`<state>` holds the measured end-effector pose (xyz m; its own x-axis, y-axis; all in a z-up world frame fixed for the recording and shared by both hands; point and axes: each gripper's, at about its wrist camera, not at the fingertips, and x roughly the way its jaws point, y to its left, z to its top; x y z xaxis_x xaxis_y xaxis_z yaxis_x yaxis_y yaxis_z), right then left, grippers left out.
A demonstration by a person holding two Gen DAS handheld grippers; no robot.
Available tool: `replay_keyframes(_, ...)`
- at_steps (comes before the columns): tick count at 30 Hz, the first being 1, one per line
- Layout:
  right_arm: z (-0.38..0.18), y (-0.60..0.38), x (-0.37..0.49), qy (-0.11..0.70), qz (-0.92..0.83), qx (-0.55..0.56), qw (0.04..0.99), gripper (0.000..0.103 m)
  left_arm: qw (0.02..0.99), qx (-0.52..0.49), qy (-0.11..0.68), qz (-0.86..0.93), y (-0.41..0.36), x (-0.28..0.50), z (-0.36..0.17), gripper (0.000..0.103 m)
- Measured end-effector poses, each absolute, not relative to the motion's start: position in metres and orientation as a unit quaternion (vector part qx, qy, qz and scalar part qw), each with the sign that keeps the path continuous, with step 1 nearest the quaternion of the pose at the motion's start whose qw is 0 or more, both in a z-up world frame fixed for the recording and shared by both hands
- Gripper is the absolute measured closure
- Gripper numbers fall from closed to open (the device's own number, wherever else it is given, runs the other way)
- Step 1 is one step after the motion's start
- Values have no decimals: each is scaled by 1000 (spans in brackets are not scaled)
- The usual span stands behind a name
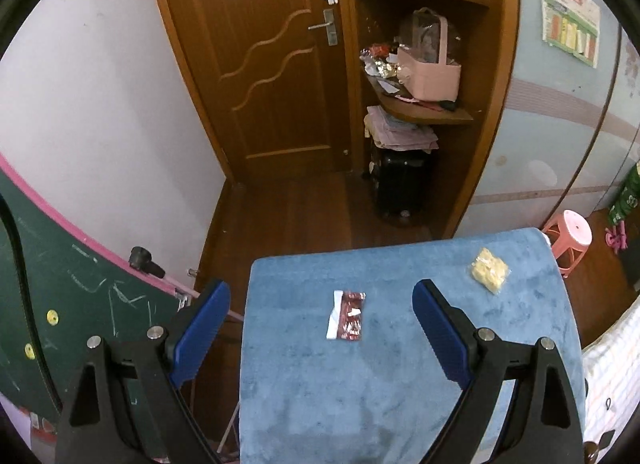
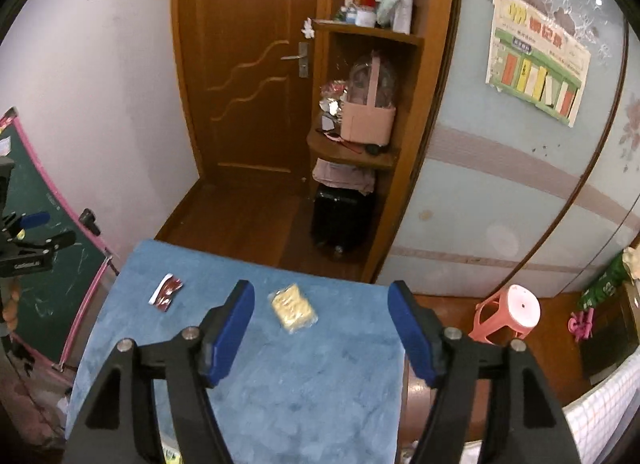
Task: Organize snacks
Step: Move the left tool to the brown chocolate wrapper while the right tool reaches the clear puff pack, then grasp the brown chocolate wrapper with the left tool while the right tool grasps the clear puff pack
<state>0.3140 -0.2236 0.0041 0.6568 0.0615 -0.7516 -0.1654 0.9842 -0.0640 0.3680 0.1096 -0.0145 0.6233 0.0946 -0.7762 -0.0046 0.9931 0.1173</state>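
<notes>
A red and white snack packet [image 1: 347, 315] lies flat on the blue-covered table [image 1: 400, 384]. A clear bag of yellow snacks [image 1: 489, 268] lies toward the table's far right corner. My left gripper [image 1: 322, 298] hovers above the table, open and empty, with the red packet seen between its blue fingers [image 1: 438, 334]. In the right wrist view the red packet [image 2: 166, 292] lies far left and the yellow bag [image 2: 294, 307] sits between the blue fingers [image 2: 232, 334] of my right gripper [image 2: 322, 300], which hangs open above the table [image 2: 280, 404], holding nothing.
A wooden door [image 1: 264, 63] and corner shelves with a pink basket [image 1: 430, 71] stand beyond the table. A black suitcase [image 1: 400, 183] sits below. A pink stool [image 2: 508, 314] stands right of the table, a green chalkboard [image 1: 60, 304] to the left.
</notes>
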Motion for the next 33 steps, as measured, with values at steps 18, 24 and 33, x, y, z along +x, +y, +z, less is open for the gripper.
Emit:
replay_keyframes(18,-206,-186,445,546,121,-109,822,33,823,44,565,39,105,489,-228,11)
replay_keyframes(24,-271,-178,457,582,137,-107,794,33,797,38,603,21,97,490,-292,11)
replay_keyframes(33,-299,-172,459,590,162,-110,784,33,788,9,616,3,94,496,-329,11)
